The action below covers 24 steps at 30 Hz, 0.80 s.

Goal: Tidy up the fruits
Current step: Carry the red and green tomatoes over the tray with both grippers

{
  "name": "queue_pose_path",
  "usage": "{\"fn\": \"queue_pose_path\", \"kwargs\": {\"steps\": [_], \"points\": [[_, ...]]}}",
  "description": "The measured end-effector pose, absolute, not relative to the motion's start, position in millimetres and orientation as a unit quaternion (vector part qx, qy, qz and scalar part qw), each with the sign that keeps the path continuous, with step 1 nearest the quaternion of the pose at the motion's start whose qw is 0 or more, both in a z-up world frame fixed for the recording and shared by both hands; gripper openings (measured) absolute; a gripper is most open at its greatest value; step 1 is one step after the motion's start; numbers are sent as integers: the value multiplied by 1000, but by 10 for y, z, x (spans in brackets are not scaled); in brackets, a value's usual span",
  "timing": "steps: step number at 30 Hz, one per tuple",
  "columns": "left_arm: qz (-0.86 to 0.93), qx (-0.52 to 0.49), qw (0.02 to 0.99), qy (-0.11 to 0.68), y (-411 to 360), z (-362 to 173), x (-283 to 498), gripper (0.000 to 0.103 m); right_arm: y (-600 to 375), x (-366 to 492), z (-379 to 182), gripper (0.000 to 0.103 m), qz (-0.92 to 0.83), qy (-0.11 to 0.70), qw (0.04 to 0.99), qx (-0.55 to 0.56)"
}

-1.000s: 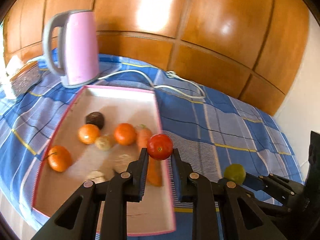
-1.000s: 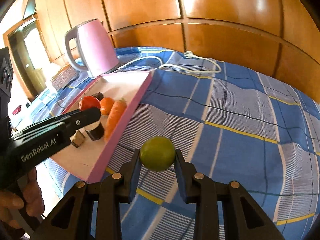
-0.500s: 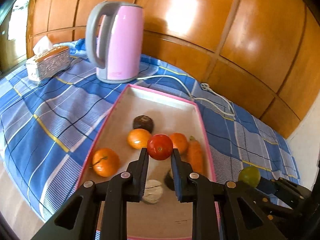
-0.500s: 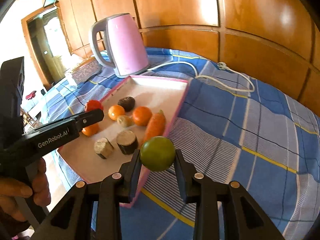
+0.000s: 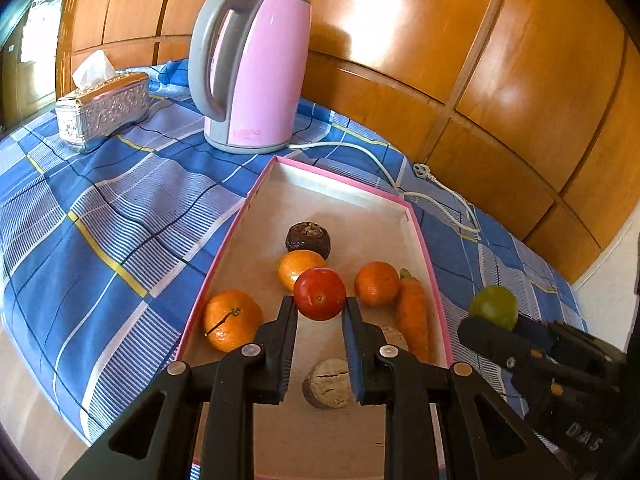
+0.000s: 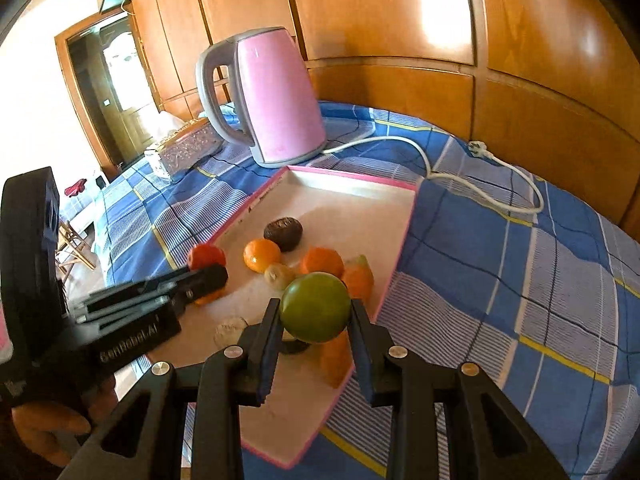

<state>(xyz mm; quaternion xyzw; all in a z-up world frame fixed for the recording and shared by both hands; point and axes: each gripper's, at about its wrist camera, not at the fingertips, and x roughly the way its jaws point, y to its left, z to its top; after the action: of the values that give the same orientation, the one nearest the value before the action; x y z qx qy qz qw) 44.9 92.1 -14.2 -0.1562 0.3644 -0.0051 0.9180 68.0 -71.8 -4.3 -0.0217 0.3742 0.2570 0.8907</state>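
Here your left gripper [image 5: 319, 307] clamps a red tomato [image 5: 319, 293] above the pink-rimmed tray [image 5: 224, 248], near its left edge, where mandarins [image 5: 231, 319] lie. Your right gripper [image 6: 315, 318] pinches a green lime [image 6: 315, 306] over the tray's right edge, above the carrot [image 6: 357, 278]. A pink kettle [image 5: 250, 68] stands beyond the far edge.

Bright daylight glares off the glossy orange wooden wall panels [image 5: 400, 40] ahead of me; my fisheye views bend edges, corners vignette black.
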Motion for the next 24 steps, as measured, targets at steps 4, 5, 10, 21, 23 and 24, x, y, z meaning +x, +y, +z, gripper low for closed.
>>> {"fn": "queue_pose_path", "kwargs": {"steps": [4,5,10,21,23,24], "points": [[-2,-158,915,372,948,-192,480,23,-642,758,-31,33,259,373,891,-17],[-2,-160,914,373,954,-203,486,23,-624,788,-38,33,258,374,890,-13],[-4,-158,912,379,953,-255,502,23,-522,947,-128,33,261,387,885,1],[-9,-157,908,388,958,-345,514,26,-441,1042,-371,38,260,419,870,8],[-6,-152,911,383,948,-325,498,26,-464,1018,-365,38,260,418,871,10],[-2,-149,913,381,946,-317,488,26,-477,1000,-355,38,257,415,873,11]]}}
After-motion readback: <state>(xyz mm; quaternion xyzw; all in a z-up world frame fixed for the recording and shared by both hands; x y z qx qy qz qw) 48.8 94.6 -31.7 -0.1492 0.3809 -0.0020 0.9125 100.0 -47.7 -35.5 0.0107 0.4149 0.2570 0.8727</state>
